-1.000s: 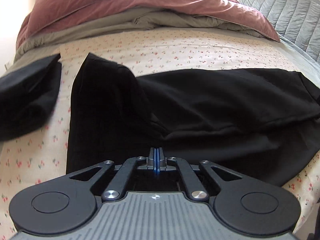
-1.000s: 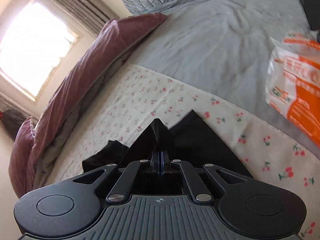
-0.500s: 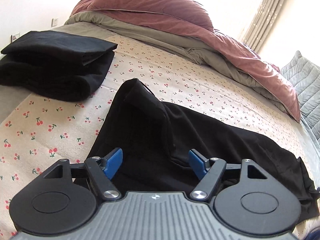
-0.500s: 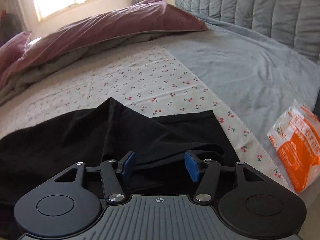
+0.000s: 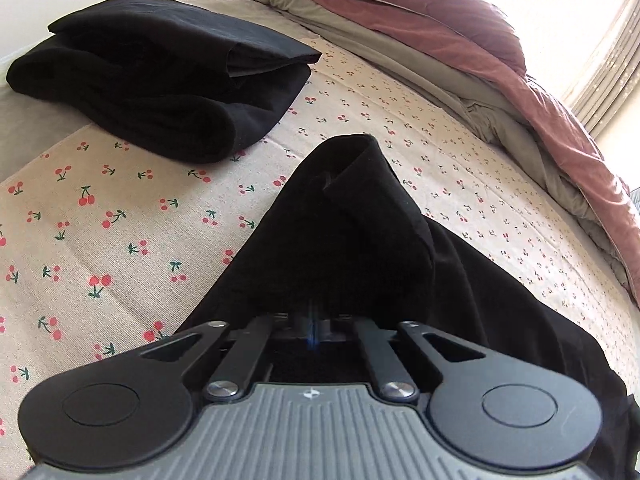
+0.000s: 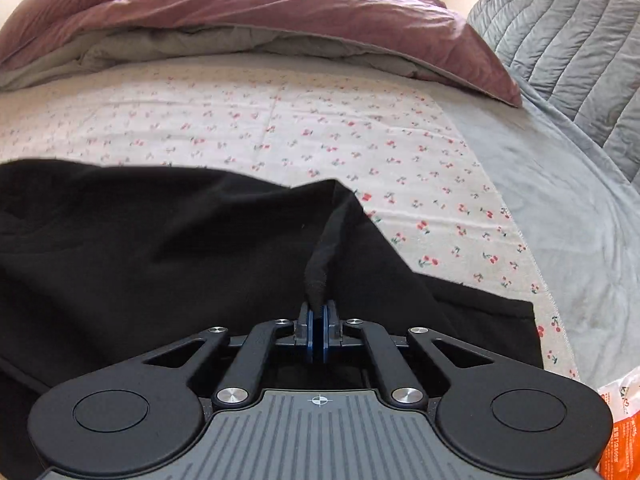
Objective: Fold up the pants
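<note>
Black pants (image 5: 348, 240) lie across a cherry-print sheet (image 5: 120, 216) on a bed. In the left wrist view my left gripper (image 5: 314, 322) is shut on one end of the pants, and the cloth rises in a peak over its blue pads, hiding them almost fully. In the right wrist view the same pants (image 6: 160, 248) spread to the left, and my right gripper (image 6: 318, 318) is shut on a raised fold of their edge, which stands up from between the blue pads.
A second black garment (image 5: 160, 80), folded, sits on the sheet at the upper left of the left view. A mauve duvet (image 6: 260, 4) is bunched at the far side, a grey quilted cover (image 6: 568, 40) lies right, and an orange packet (image 6: 624, 432) rests at the lower right.
Both grippers let go of the pants, opened, turned and moved to new spots, then shut again on the cloth. The left view now faces the folded garment, and the right view faces the duvet.
</note>
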A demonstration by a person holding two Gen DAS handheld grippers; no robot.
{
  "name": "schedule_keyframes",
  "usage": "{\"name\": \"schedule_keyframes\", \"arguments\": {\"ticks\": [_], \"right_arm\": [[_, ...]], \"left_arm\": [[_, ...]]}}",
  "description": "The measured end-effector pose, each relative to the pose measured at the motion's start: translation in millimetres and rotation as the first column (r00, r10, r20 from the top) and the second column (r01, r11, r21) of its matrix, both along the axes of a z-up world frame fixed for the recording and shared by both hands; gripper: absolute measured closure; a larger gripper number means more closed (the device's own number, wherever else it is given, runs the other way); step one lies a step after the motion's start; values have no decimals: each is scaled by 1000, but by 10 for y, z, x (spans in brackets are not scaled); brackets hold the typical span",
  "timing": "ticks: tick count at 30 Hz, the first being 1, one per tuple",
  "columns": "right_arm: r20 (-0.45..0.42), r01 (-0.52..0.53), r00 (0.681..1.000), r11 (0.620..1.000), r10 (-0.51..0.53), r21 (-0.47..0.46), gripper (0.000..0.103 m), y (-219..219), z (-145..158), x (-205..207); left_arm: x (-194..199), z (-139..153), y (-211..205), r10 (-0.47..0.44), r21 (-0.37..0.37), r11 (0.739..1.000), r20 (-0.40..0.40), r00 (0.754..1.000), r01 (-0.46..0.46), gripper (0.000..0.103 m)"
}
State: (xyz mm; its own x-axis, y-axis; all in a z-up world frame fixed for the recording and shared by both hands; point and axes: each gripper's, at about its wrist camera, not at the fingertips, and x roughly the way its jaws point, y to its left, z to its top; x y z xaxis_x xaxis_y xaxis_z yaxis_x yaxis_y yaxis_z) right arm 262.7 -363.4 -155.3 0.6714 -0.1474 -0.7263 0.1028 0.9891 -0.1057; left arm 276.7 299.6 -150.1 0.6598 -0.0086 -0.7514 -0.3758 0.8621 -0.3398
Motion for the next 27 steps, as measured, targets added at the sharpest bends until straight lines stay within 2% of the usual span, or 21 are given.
{"name": "schedule_keyframes", "arguments": {"ticks": [2, 4, 5, 6, 8, 9, 10, 11, 12, 14, 15, 17, 19, 20, 23, 24, 25, 26, 27], "right_arm": [[62, 134, 988, 983, -143, 128, 100, -444, 336, 58], [88, 261, 952, 929, -292, 263, 100, -953, 550, 168], [81, 383, 901, 869, -426, 312, 99, -1277, 606, 247], [52, 505, 833, 796, -551, 333, 89, -1539, 607, 285], [31, 719, 652, 630, -758, 294, 86, -1895, 585, 221], [38, 761, 596, 579, -802, 292, 84, -2002, 543, 96], [37, 758, 586, 563, -810, 329, 75, -2049, 503, -10], [20, 719, 611, 566, -791, 403, 71, -2072, 422, -162], [-7, 675, 655, 581, -756, 454, 68, -2052, 342, -282], [-87, 603, 755, 636, -650, 481, 67, -1890, 169, -488], [-130, 586, 785, 660, -605, 470, 67, -1769, 77, -609], [-194, 573, 808, 667, -556, 477, 67, -1599, -98, -854], [-265, 585, 802, 610, -536, 534, 67, -1520, -294, -1081], [-278, 589, 792, 560, -544, 583, 67, -1494, -377, -1198], [-249, 556, 787, 474, -564, 683, 65, -1532, -439, -1281], [-254, 555, 778, 440, -574, 706, 67, -1581, -462, -1256], [-259, 563, 767, 421, -587, 712, 76, -1613, -488, -1229], [-269, 581, 748, 403, -607, 707, 82, -1652, -514, -1183], [-275, 597, 735, 399, -619, 696, 101, -1663, -525, -1150]], "left_arm": [[-19, -1, 36, 7, -18, 1000, 26, 1000, -7, 103], [1, -16, 75, 25, -28, 999, 27, 999, -24, 103], [8, -26, 96, 31, -41, 999, 25, 999, -30, 103], [11, -36, 109, 35, -52, 998, 24, 999, -34, 103], [15, -51, 111, 39, -69, 997, 17, 999, -37, 103], [9, -50, 116, 37, -73, 997, 17, 999, -36, 103], [4, -54, 120, 38, -81, 996, 25, 999, -35, 103], [-8, -51, 127, 36, -93, 995, 32, 999, -33, 95], [-8, -45, 129, 36, -104, 994, 35, 999, -32, 83], [-6, -21, 124, 34, -117, 993, 44, 998, -28, 72], [-9, -5, 120, 30, -124, 992, 52, 998, -23, 65], [-21, 15, 107, 34, -136, 990, 71, 997, -24, 59], [-12, -1, 97, 43, -143, 989, 57, 997, -35, 56], [-1, -19, 93, 46, -148, 988, 45, 998, -38, 56], [43, -66, 81, 44, -130, 991, 13, 999, -42, 56], [59, -82, 83, 48, -123, 991, 10, 999, -46, 56], [71, -94, 85, 54, -120, 991, 9, 998, -53, 57], [87, -100, 87, 62, -109, 992, 4, 998, -61, 64], [109, -91, 79, 72, -74, 995, -14, 997, -73, 102]]}}
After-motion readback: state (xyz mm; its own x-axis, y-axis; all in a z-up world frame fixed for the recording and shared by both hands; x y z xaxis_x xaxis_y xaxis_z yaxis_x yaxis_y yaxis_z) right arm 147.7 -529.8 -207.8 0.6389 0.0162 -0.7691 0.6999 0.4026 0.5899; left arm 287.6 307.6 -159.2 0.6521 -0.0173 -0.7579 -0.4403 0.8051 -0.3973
